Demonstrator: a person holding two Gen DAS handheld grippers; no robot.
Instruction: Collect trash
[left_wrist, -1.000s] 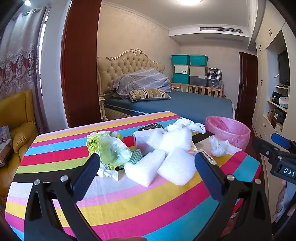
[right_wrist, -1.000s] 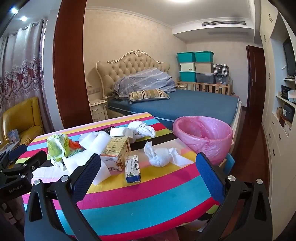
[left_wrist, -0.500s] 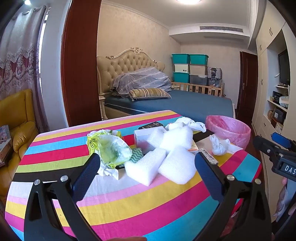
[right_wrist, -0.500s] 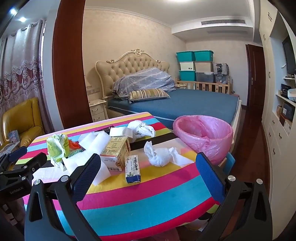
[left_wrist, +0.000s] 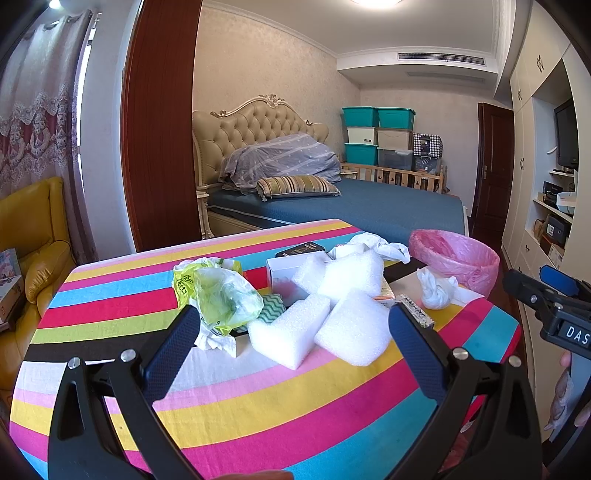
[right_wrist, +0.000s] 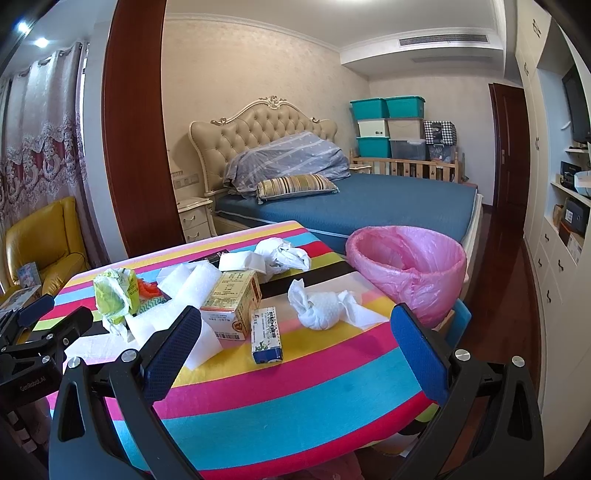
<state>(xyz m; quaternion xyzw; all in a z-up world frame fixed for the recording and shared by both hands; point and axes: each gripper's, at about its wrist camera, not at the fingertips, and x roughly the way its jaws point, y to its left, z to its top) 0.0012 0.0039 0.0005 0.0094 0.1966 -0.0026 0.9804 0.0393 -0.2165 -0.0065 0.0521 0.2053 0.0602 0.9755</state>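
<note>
Trash lies on a striped table (left_wrist: 258, 398): white foam blocks (left_wrist: 291, 332), a green plastic bag (left_wrist: 221, 295), a crumpled tissue (left_wrist: 436, 290) and small cartons. My left gripper (left_wrist: 291, 343) is open and empty, just short of the foam blocks. My right gripper (right_wrist: 295, 339) is open and empty above the table's near edge, with a small blue-green carton (right_wrist: 266, 334), an orange carton (right_wrist: 232, 306) and the tissue (right_wrist: 321, 306) ahead of it. A bin with a pink liner (right_wrist: 410, 269) stands off the table's right side; it also shows in the left wrist view (left_wrist: 458, 258).
A bed (right_wrist: 369, 203) lies behind the table. A yellow armchair (left_wrist: 33, 240) stands at the left. Shelves and cupboards (right_wrist: 561, 221) line the right wall. Each gripper shows at the edge of the other's view: the right one (left_wrist: 546, 306), the left one (right_wrist: 40, 332).
Both grippers have drifted slightly towards the table; the trash sits a little closer in both views. Nothing was taken hold of.
</note>
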